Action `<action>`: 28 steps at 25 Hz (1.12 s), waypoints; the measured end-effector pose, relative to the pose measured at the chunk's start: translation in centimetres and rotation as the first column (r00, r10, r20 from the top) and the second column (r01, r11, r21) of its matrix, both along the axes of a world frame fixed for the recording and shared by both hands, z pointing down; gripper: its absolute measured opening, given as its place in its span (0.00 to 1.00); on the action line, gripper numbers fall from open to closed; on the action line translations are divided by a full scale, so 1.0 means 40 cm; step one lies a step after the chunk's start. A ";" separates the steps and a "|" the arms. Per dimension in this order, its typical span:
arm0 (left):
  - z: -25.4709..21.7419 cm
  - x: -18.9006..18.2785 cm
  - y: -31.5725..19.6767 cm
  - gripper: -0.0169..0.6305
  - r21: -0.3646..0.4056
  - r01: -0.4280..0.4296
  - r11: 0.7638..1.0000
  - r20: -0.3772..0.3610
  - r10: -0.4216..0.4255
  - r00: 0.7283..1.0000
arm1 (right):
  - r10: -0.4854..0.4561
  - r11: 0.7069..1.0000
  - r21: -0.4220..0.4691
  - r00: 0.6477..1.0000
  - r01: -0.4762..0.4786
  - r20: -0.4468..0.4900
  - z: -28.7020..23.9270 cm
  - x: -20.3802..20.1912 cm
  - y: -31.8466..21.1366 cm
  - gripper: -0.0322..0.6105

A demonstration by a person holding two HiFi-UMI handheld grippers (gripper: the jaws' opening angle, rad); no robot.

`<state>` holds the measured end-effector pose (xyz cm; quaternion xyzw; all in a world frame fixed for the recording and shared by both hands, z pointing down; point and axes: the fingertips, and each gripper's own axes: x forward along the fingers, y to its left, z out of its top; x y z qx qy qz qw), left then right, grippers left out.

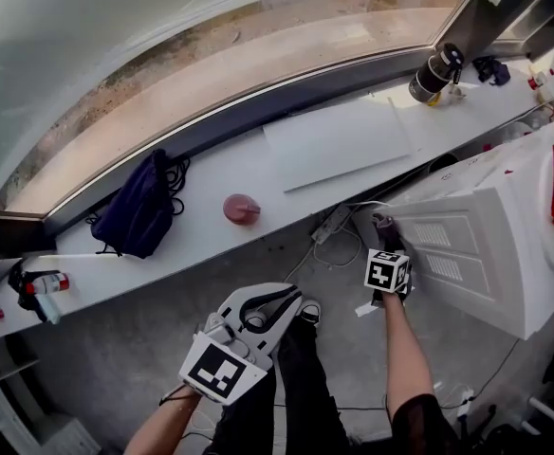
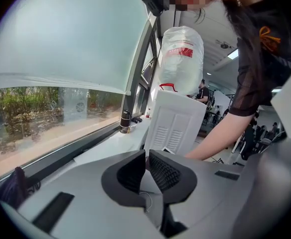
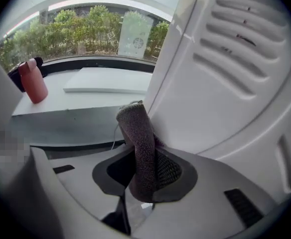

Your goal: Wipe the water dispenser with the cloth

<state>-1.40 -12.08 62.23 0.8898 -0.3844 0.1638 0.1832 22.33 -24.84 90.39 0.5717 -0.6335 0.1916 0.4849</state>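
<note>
The white water dispenser (image 1: 486, 254) stands at the right with its louvred side panel facing me; the left gripper view shows it too, the dispenser (image 2: 178, 121) carrying a clear water bottle (image 2: 181, 59) on top. My right gripper (image 1: 383, 233) is shut on a dark grey cloth (image 1: 384, 222). In the right gripper view the cloth (image 3: 139, 138) sticks up from the right gripper (image 3: 144, 158) and its top rests against the dispenser's side (image 3: 225, 83). My left gripper (image 1: 286, 303) hangs lower, left of the dispenser. In its own view the left gripper (image 2: 146, 156) is shut and holds nothing.
A long white window ledge (image 1: 201, 240) runs behind, holding a red bottle (image 1: 241, 209), a dark blue bag (image 1: 139, 207), a flat white board (image 1: 339, 140) and a black tumbler (image 1: 433, 72). A power strip and cables (image 1: 334, 224) lie on the floor by the dispenser's base.
</note>
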 end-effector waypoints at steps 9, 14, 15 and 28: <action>-0.033 -0.004 -0.017 0.07 0.014 -0.020 1.000 0.022 0.020 1.000 | 0.017 0.999 0.035 0.995 -0.020 0.095 -0.065 -0.039 0.006 0.21; -0.135 0.041 -0.019 0.07 0.050 -0.076 0.996 0.013 0.075 0.997 | -0.063 0.992 0.124 0.982 0.040 0.181 -0.311 -0.065 0.075 0.21; -0.159 0.050 -0.017 0.07 0.058 -0.090 0.994 0.010 0.090 0.996 | -0.076 0.989 0.138 0.978 0.049 0.192 -0.367 -0.065 0.093 0.21; -0.371 0.135 0.074 0.07 0.131 -0.249 0.960 0.005 0.250 0.968 | -0.133 0.919 0.391 0.971 0.046 0.197 -1.087 0.016 0.248 0.21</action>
